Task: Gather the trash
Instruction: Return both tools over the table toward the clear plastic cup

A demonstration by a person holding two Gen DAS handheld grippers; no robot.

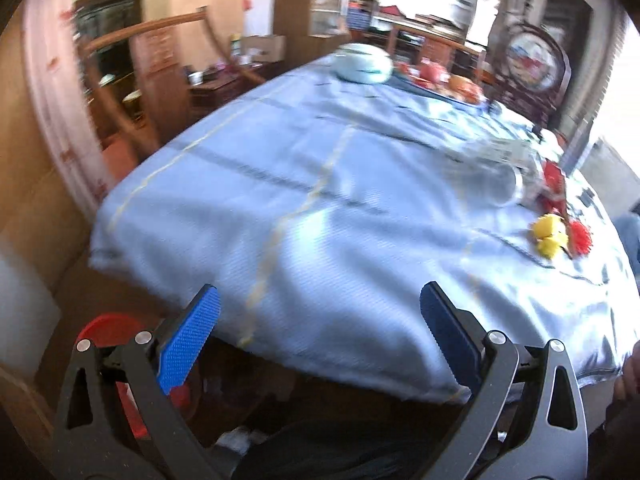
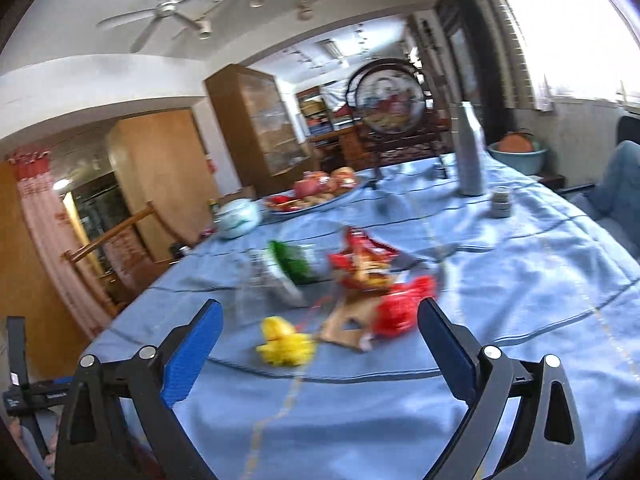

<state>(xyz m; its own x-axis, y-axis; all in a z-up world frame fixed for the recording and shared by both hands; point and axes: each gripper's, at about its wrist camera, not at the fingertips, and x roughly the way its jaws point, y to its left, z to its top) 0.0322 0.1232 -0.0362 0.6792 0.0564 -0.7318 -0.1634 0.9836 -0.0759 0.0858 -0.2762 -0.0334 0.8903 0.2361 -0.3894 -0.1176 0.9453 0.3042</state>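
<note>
A heap of trash lies on the blue tablecloth (image 2: 500, 288): a yellow crumpled wrapper (image 2: 285, 342), a red snack bag (image 2: 366, 260), a red crumpled piece (image 2: 404, 306), a green-and-clear packet (image 2: 294, 266) and a scrap of brown card (image 2: 348, 326). My right gripper (image 2: 320, 344) is open just short of the heap, nothing between its blue pads. In the left wrist view the same yellow wrapper (image 1: 550, 236) and red pieces (image 1: 560, 188) sit at the far right of the cloth (image 1: 320, 208). My left gripper (image 1: 320, 328) hangs open over the table's near edge, holding nothing.
A grey bottle (image 2: 470, 152) and a small grey jar (image 2: 502, 202) stand at the back right. A plate of food (image 2: 316, 192) and a white lidded dish (image 2: 239, 216) are at the back. A red stool (image 1: 104, 328) stands below the table. A person's leg (image 2: 620, 176) is at right.
</note>
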